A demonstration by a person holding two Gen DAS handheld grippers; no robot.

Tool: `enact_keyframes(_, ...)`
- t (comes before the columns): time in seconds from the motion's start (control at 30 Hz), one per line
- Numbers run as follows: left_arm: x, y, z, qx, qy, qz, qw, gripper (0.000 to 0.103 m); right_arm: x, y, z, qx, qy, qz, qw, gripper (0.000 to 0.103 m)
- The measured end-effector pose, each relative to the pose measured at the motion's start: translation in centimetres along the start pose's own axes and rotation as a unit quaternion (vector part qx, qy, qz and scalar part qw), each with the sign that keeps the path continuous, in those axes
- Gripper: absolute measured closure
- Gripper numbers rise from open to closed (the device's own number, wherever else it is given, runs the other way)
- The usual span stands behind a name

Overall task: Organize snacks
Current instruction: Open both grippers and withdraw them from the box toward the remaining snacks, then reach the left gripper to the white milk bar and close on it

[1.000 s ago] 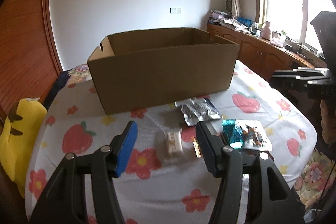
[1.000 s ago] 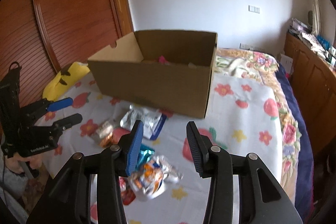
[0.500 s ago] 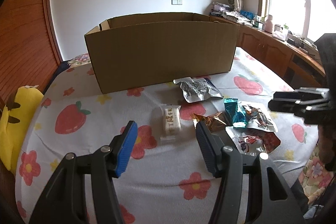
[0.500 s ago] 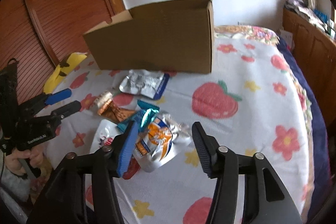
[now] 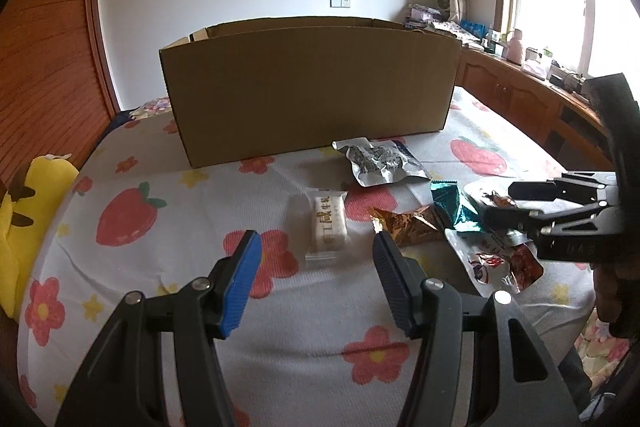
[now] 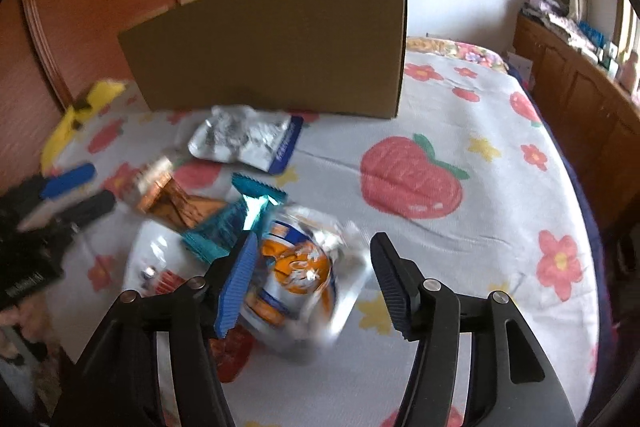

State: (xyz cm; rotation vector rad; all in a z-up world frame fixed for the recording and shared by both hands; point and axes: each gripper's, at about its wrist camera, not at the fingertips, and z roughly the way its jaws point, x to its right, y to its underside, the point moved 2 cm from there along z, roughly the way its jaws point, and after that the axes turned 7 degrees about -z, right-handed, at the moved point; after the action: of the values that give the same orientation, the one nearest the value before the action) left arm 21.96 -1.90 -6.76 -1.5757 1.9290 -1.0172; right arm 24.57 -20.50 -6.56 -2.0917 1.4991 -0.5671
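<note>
Right now the orange-and-white snack bag (image 6: 298, 267) lies near the bed's (image 6: 460, 235) front edge, between the right gripper's (image 6: 312, 279) opening fingers, not yet pinched. Closing early could snag the overlapping teal packet (image 6: 236, 223). Left gripper (image 5: 316, 283) hangs released, empty.

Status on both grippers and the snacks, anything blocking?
Left gripper open, empty, over white bar. Right gripper jaws opening around orange-white bag, no grip. Cardboard box behind the pile, path clear.

One cardboard box (image 5: 308, 95), six snack packets (image 5: 328, 223), two grippers (image 5: 316, 267), one yellow plush toy (image 5: 24, 211)
</note>
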Motion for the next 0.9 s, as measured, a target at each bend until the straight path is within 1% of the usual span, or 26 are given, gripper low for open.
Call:
enact_keyframes(0.07, -0.1, 0.0, 0.1, -0.002, 0.000, -0.002, 1.0000, 0.045, 0.2, 0.3, 0.2, -0.013, -0.002, -0.004, 1.000, 0.042)
enact_keyframes(0.13, -0.1, 0.0, 0.1, -0.003, 0.001, -0.005, 1.0000, 0.045, 0.5, 0.5, 0.1, -0.016, 0.014, -0.009, 1.000, 0.040)
enact_keyframes(0.33, 0.2, -0.2, 0.5, -0.015, -0.005, 0.001, 0.9999, 0.045, 0.9, 0.7, 0.1, -0.013, 0.006, -0.005, 1.000, 0.039)
enact_keyframes(0.37, 0.3, -0.4, 0.7, -0.018, -0.007, 0.004, 0.9998, 0.045, 0.8, 0.8, 0.1, -0.013, 0.007, -0.007, 1.000, 0.039)
enact_keyframes(0.43, 0.6, -0.6, 1.0, -0.021, -0.012, 0.010, 0.9997, 0.045, 0.7, 0.9, 0.0, -0.010, 0.017, -0.012, 1.000, 0.043)
enact_keyframes(0.5, 0.8, -1.0, 1.5, -0.026, -0.019, 0.018, 0.9993, 0.045, 0.4, 1.0, -0.1, -0.006, 0.019, -0.014, 1.000, 0.044)
enact_keyframes(0.6, 1.1, -1.4, 2.3, -0.037, -0.021, 0.025, 0.9988, 0.047, 0.4, 1.3, -0.2, 0.006, 0.021, -0.016, 1.000, 0.044)
enact_keyframes(0.8, 1.5, -2.0, 4.2, -0.068, -0.021, 0.031, 0.9970, 0.056, 0.4, 1.3, -0.2, 0.007, 0.022, -0.019, 1.000, 0.044)
enact_keyframes(0.9, 1.4, -2.1, 5.0, -0.081, -0.023, 0.028, 0.9960, 0.062, 0.2, 1.3, -0.3, 0.008, 0.023, -0.022, 0.999, 0.044)
